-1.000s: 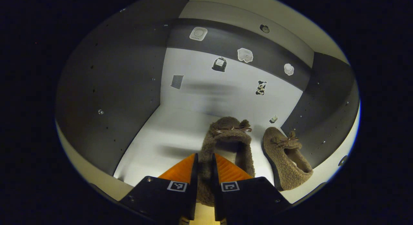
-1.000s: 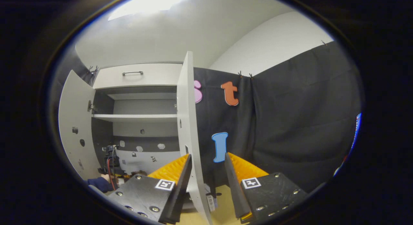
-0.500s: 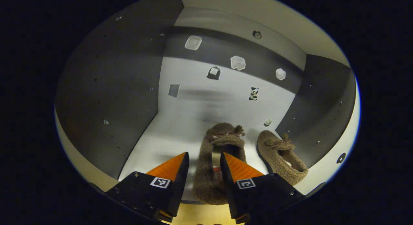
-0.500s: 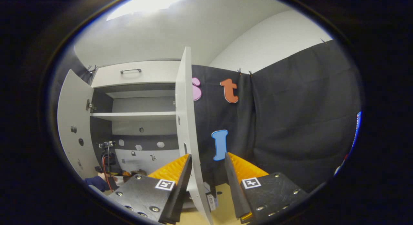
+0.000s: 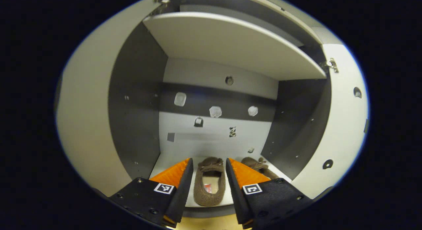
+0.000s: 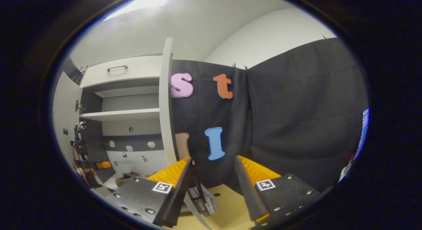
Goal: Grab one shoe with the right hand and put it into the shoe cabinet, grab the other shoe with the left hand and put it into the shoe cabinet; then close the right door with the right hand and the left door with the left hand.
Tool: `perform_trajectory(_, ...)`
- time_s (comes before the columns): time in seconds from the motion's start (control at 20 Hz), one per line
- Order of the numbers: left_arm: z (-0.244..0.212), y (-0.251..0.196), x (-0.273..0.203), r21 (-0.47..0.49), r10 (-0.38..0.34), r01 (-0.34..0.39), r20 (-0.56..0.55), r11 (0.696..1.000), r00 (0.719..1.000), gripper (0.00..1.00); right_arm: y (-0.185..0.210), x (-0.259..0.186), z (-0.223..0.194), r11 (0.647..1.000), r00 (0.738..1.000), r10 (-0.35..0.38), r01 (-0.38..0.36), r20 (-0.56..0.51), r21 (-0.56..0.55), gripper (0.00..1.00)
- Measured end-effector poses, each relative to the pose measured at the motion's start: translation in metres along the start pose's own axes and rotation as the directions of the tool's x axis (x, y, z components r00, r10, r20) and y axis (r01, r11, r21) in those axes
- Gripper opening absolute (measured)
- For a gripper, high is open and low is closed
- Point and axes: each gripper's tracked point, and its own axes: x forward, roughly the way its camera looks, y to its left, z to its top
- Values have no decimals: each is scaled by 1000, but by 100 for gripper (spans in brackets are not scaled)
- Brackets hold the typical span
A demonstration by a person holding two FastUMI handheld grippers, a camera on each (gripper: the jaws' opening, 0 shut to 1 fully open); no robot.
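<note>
Two brown fuzzy slippers lie side by side on the shoe cabinet's bottom shelf [image 5: 171,157]. The left shoe [image 5: 209,187] points inward, and the right shoe [image 5: 258,165] is partly hidden behind my finger. My left gripper [image 5: 208,161] is open, in front of the cabinet and clear of the left shoe. My right gripper [image 6: 212,158] is open and holds nothing. It stands close to the outer edge of the open right door [image 6: 165,101], which runs down behind its left finger. A shoe [image 6: 127,178] and the left gripper [image 6: 82,147] show low in the cabinet.
Both doors stand wide open: the left door [image 5: 82,124] and the right door [image 5: 343,124]. A white shelf [image 5: 230,42] spans the cabinet above the shoes. A drawer with a handle [image 6: 117,68] tops the cabinet. Small labelled items [image 6: 204,200] lie on the wooden floor [image 6: 227,207].
My left gripper opened, let go of the left shoe on the bottom shelf and drew back out of the cabinet. The right gripper swung right, so the door edge moved left in its view.
</note>
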Motion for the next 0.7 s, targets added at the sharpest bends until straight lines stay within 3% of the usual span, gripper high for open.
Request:
perform_trajectory(0.05, 8, -1, -12, 8, -3, 3, 16, 1000, 1000, 64, -1, 5, -4, 1000, 1000, 2, -2, -10, 4, 82)
perform_trajectory(0.1, 18, -1, -23, 20, -5, 4, 35, 1000, 999, 71, 0, 9, -6, 1000, 1000, 7, -7, -20, 7, 90)
perform_trajectory(0.2, 33, -3, -42, 45, -5, 1, 72, 999, 997, 85, 3, 14, -11, 1000, 999, 20, -19, -28, 10, 97)
perform_trajectory(0.25, 42, -3, -57, 54, -4, -1, 92, 999, 996, 99, 5, 16, -12, 999, 999, 32, -31, -32, 10, 97)
perform_trajectory(0.35, 52, -5, -71, 61, -11, 3, 127, 998, 992, 99, 5, 18, -10, 999, 999, 36, -36, -25, 1, 96)
perform_trajectory(0.4, 57, -5, -81, 58, -11, 3, 141, 998, 990, 94, 7, 18, -11, 999, 999, 49, -49, -24, -4, 96)
perform_trajectory(0.7, 70, -12, -115, 71, -27, 14, 182, 997, 983, 94, 22, 17, -10, 991, 992, 123, -124, -31, -39, 96)
